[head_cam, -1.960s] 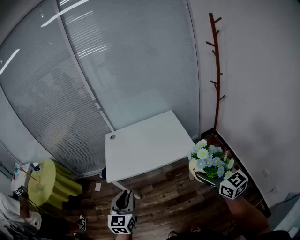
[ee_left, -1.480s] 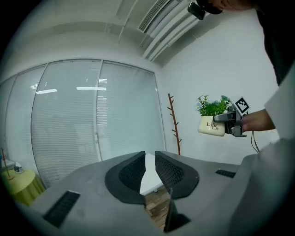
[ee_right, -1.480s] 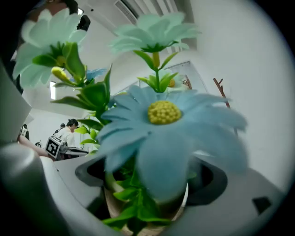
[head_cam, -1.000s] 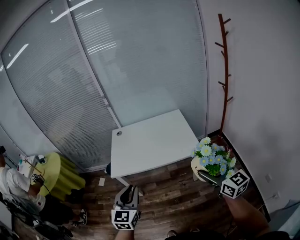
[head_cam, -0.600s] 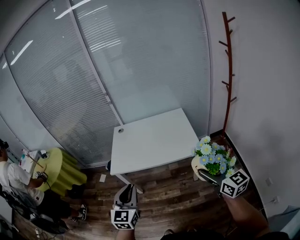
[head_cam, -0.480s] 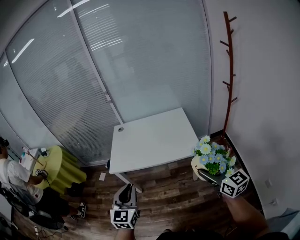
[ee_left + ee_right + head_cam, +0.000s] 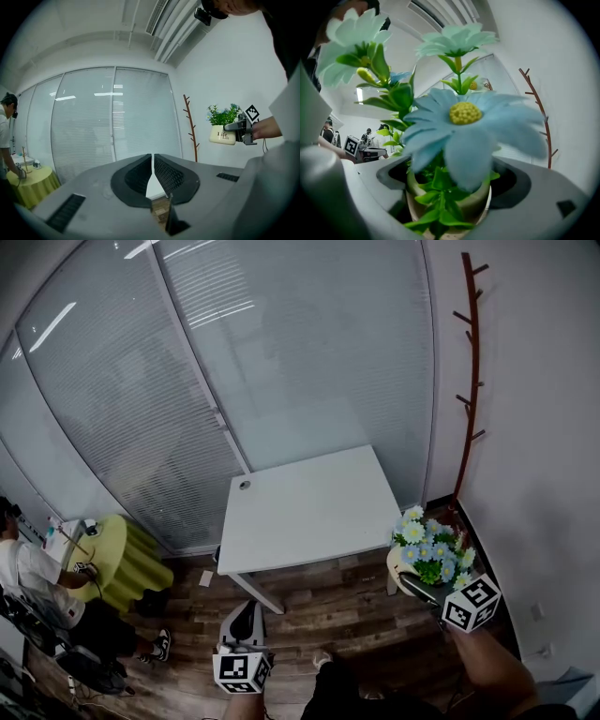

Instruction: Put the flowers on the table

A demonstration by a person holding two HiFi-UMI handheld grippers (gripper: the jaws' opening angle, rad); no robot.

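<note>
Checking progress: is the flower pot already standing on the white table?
No, the flower pot hangs in the right hand-held gripper over the floor, beside the white table.

Blinded glass wall [image 7: 281, 362], wood floor [image 7: 337, 601], coat stand [image 7: 472, 381]

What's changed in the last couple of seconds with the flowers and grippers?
The person seems to step toward the white table; a foot now shows below. The left gripper has narrowed its jaws to shut. The right gripper stays clamped on the flower pot, still held right of the table.
</note>
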